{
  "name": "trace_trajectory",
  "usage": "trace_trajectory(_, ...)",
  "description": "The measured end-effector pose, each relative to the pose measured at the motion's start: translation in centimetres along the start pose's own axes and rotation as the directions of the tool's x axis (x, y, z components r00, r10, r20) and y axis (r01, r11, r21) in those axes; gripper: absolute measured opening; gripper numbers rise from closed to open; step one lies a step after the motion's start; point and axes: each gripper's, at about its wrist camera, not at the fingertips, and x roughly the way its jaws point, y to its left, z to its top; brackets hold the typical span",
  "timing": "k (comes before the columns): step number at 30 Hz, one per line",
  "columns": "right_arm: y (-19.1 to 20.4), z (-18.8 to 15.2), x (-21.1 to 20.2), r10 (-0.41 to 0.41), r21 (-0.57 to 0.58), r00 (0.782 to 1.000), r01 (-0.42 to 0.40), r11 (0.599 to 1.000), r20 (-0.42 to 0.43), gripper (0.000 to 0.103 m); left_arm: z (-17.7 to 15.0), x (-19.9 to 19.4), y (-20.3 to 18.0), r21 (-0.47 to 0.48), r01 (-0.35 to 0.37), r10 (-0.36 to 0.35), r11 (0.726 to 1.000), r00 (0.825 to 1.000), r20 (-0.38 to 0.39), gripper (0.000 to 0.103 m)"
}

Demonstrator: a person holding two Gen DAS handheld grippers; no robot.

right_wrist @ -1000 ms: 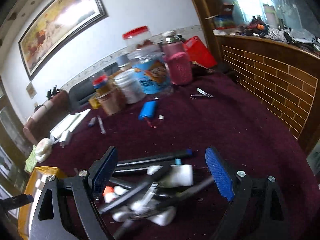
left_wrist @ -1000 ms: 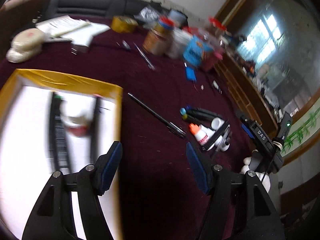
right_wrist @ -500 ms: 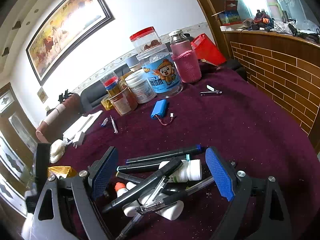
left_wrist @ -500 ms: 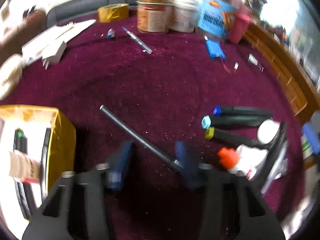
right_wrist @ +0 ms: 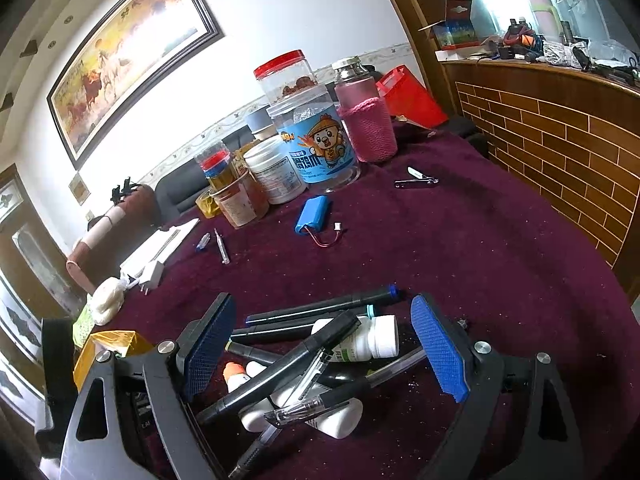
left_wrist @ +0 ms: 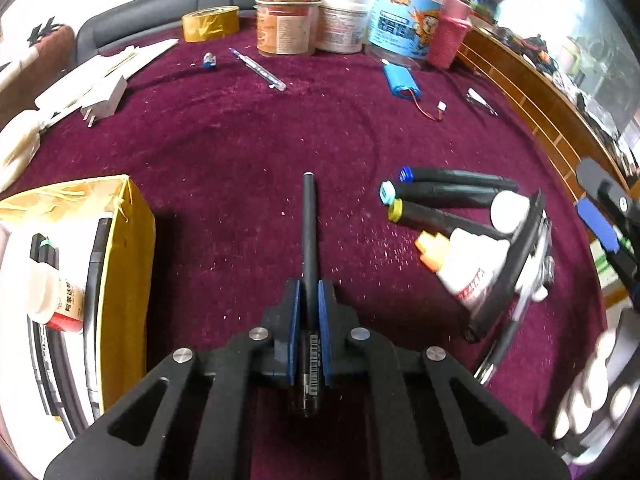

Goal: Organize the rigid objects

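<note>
Since half a second ago: left hand-held gripper point(left_wrist: 308, 296), then blurred with its pads apart around the lone black pen point(left_wrist: 308, 224), has closed on that pen; right view is almost unchanged.

Left wrist view.
- Left hand-held gripper: lower centre of frame, blue pads clamped on the black pen's barrel near its barcoded end; the pen points straight up the frame over the maroon counter point(left_wrist: 248, 152).
- Yellow box point(left_wrist: 124, 264): left edge, holding a white bottle point(left_wrist: 52, 300) with a red label and dark pens.
- Pile of stationery, right of centre: three black markers point(left_wrist: 444, 194) with blue, light-blue and yellow caps lying side by side, touching a glue bottle point(left_wrist: 460, 268) with an orange cap.
- Right hand-held gripper point(left_wrist: 604, 224): right edge, only partly seen.
- Upper frame: tape roll point(left_wrist: 210, 23), jars point(left_wrist: 316, 16), blue battery pack point(left_wrist: 401, 81) with a red lead.

Right wrist view.
- Right hand-held gripper point(right_wrist: 320, 344): lower frame, blue pads wide apart, gripping nothing, standing either side of the pile.
- Pile: black markers point(right_wrist: 320, 306), a white pill bottle point(right_wrist: 368, 340), a clear pen point(right_wrist: 304, 404), all crossed over one another.
- Yellow box point(right_wrist: 108, 344): corner visible at lower left.
- Behind: cartoon-labelled jar point(right_wrist: 316, 148), pink-sleeved bottle point(right_wrist: 366, 120), battery pack point(right_wrist: 312, 214), nail clipper point(right_wrist: 416, 179).
</note>
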Motion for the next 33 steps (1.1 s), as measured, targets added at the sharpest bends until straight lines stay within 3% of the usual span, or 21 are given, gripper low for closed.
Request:
trace_trajectory(5, -0.1, 0.0, 0.1, -0.018, 0.000, 1.000, 0.018, 1.000, 0.003, 0.085, 0.3, 0.4, -0.5, -0.004, -0.015, 0.015, 1.000, 1.000, 0.027, 0.006)
trace_trajectory(10, -0.3, 0.0, 0.4, -0.032, -0.003, 0.999, 0.032, 0.999, -0.006, 0.085, -0.4, -1.5, 0.3, -0.045, 0.074, -0.071, 0.996, 0.996, 0.061, 0.006)
trace_trajectory(15, -0.4, 0.0, 0.4, -0.044, -0.011, 0.999, 0.044, 0.999, -0.005, 0.085, -2.1, -5.5, 0.9, -0.075, 0.234, -0.223, 0.969, 0.965, 0.137, 0.006)
trace_trajectory(19, -0.6, -0.1, 0.8, -0.069, -0.017, 0.998, 0.069, 0.998, -0.013, 0.085, -4.4, -8.6, 1.6, -0.075, 0.310, -0.293, 0.948, 0.938, 0.186, 0.006)
trace_trajectory(29, -3.6, 0.3, 0.3, -0.127, 0.089, 0.992, 0.128, 0.988, -0.013, 0.085, -8.6, -13.2, 5.2, -0.107, 0.387, -0.348, 0.916, 0.898, 0.268, 0.006)
trace_trajectory(33, -4.1, 0.5, -1.7, -0.079, 0.125, 0.996, 0.083, 0.989, -0.033, 0.084, -9.5, -14.4, 6.3, -0.084, 0.391, -0.351, 0.917, 0.887, 0.299, 0.006)
